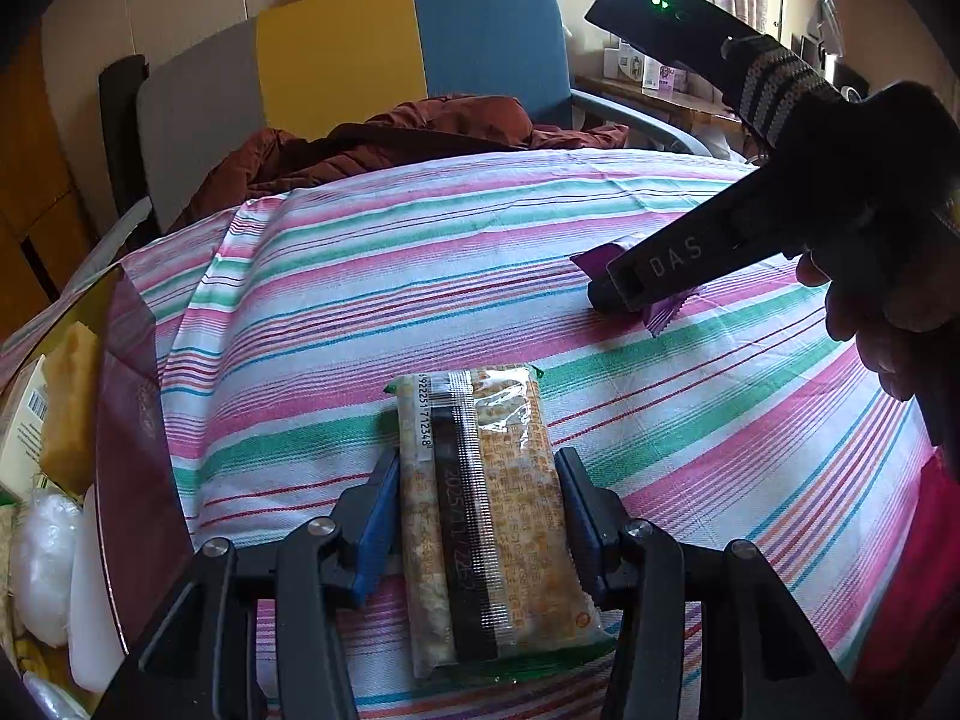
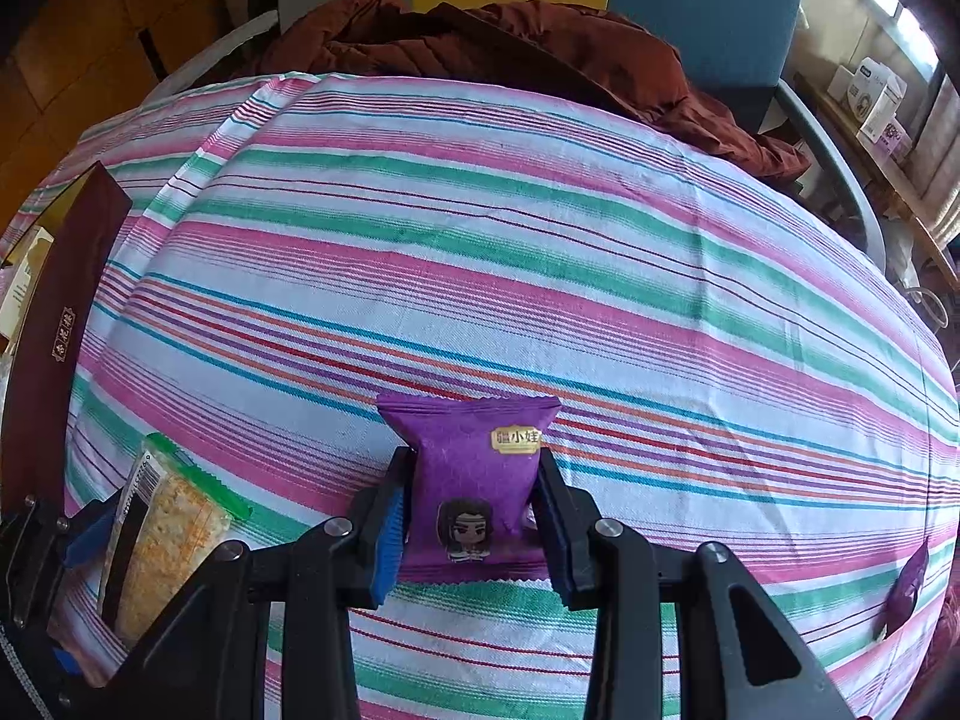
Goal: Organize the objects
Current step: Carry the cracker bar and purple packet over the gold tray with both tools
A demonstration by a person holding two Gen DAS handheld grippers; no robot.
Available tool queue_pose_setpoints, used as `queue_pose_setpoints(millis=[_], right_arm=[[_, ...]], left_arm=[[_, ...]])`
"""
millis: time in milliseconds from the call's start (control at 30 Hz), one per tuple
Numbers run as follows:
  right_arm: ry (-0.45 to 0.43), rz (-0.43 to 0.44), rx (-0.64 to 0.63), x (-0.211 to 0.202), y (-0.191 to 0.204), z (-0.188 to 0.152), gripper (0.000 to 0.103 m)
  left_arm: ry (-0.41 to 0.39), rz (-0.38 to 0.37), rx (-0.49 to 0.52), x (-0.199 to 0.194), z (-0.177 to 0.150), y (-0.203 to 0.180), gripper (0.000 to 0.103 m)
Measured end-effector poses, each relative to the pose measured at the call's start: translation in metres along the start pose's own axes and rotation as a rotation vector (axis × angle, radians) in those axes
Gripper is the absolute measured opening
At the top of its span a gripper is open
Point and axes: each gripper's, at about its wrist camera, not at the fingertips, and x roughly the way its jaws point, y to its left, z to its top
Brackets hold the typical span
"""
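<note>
Left gripper (image 1: 480, 516) pitched steeply down over the table (image 1: 420, 276). Its fingers (image 1: 375, 516) stand narrow, clamped on the long sides of one clear-wrapped cracker packet (image 1: 486, 516), which lies on the striped cloth (image 2: 540, 252) near the front edge.

Right gripper (image 2: 471, 516) pitched more steeply down, held by the person's hand (image 1: 864, 324). Its fingers (image 2: 384, 531) stand narrow, pinching one purple snack pouch (image 2: 474, 468) at both sides; the pouch's lower edge rests on the cloth, right of the packet.

Count: one cracker packet, one purple pouch gripped, a second purple wrapper (image 2: 906, 588) at the far right. One dark red box (image 2: 54, 324) stands at the left table edge.
</note>
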Motion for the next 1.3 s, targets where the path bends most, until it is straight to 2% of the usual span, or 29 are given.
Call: queue_pose_setpoints(millis=[67,167,233,333,633,800,1300], right_arm=[[-0.002,0.0,0.001,-0.001,0.001,0.0,0.038],[-0.005,0.069,0.008,-0.004,0.008,-0.002,0.038],[-0.01,0.083,-0.027,-0.005,0.017,-0.002,0.038],[-0.008,0.066,-0.076,0.001,0.025,-0.002,0.038],[-0.01,0.068,-0.087,-0.002,0.032,-0.004,0.038],[-0.018,0.058,-0.094,-0.001,0.032,-0.004,0.038],[-0.064,0.004,-0.123,-0.005,0.041,-0.01,0.038]], left_arm=[[0.0,-0.001,-0.001,0.0,0.0,0.0,0.051],[0.002,0.0,0.004,0.0,0.0,0.0,0.051],[0.002,0.001,0.004,0.0,0.0,0.0,0.051],[-0.001,0.002,0.005,0.0,0.001,-0.001,0.051],[-0.007,0.008,0.007,0.003,0.002,-0.003,0.05],[0.018,0.005,-0.014,-0.002,0.003,-0.001,0.05],[-0.076,-0.033,-0.021,-0.087,0.004,0.009,0.05]])
